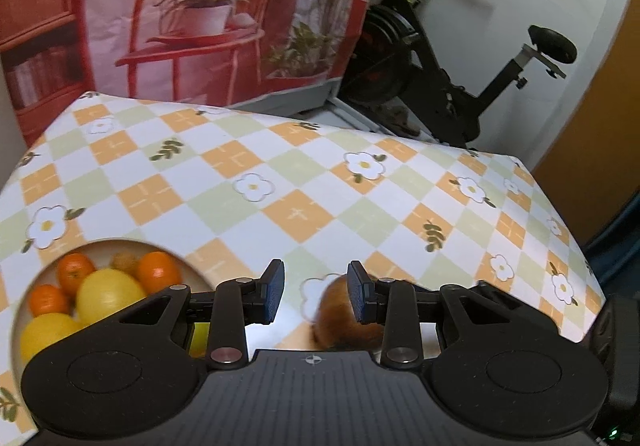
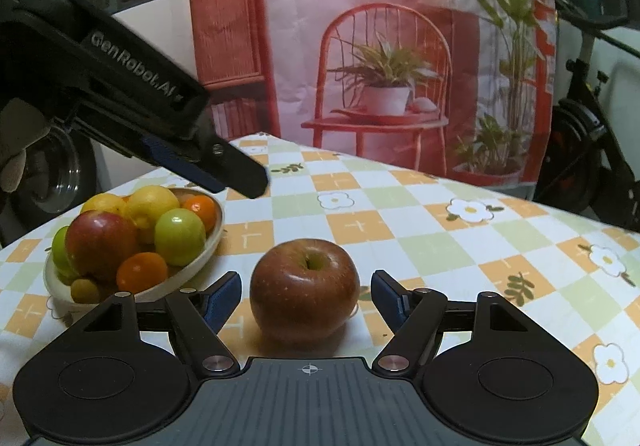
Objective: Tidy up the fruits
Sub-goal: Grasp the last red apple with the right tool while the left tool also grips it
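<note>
A big red apple (image 2: 304, 290) stands stem-up on the checked tablecloth. My right gripper (image 2: 306, 296) is open around it, with a small gap between each pad and the apple's skin. To the left, a cream bowl (image 2: 192, 272) holds a red apple (image 2: 100, 246), green apples, lemons and oranges. My left gripper (image 2: 240, 182) hangs over the bowl's far rim. In the left wrist view the left gripper (image 1: 316, 294) holds nothing; its jaws stand slightly apart, with bare cloth between them. The blurred red apple (image 1: 334, 310) lies partly behind its right finger, and the bowl (image 1: 104, 243) sits at the lower left.
A printed backdrop (image 1: 200, 26) showing a red chair and plants hangs behind the table. An exercise bike (image 1: 440, 78) stands past the far right corner. The table's right edge (image 1: 568, 230) drops off near an orange wall. Cloth stretches open beyond the apple.
</note>
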`<state>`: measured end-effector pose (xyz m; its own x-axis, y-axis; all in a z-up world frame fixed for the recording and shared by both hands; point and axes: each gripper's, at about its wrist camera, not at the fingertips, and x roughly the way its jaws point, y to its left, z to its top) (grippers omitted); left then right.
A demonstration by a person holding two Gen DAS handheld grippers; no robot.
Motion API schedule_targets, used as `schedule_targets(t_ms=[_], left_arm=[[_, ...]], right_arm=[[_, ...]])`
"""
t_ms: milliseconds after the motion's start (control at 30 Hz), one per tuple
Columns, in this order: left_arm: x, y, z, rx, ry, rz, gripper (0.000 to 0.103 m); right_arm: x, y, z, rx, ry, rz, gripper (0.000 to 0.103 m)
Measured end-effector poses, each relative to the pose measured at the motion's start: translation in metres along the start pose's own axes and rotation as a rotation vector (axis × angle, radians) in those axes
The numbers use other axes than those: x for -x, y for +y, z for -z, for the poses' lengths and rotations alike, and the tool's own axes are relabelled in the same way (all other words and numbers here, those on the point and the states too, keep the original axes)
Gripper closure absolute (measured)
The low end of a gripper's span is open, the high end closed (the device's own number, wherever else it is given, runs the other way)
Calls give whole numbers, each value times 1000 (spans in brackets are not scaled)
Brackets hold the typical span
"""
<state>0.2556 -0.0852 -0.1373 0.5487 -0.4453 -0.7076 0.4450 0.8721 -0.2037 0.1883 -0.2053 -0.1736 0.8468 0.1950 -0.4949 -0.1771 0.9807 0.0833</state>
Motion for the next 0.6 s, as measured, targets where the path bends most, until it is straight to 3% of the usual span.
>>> schedule_targets(t_ms=[367, 600], left_arm=[[-23, -15, 3, -73, 63, 33, 67], [-34, -12, 3, -38, 107, 53, 67]], right_arm=[[-17, -5, 2, -27, 45, -33, 40], [-17, -11, 4, -65, 60, -51, 42]])
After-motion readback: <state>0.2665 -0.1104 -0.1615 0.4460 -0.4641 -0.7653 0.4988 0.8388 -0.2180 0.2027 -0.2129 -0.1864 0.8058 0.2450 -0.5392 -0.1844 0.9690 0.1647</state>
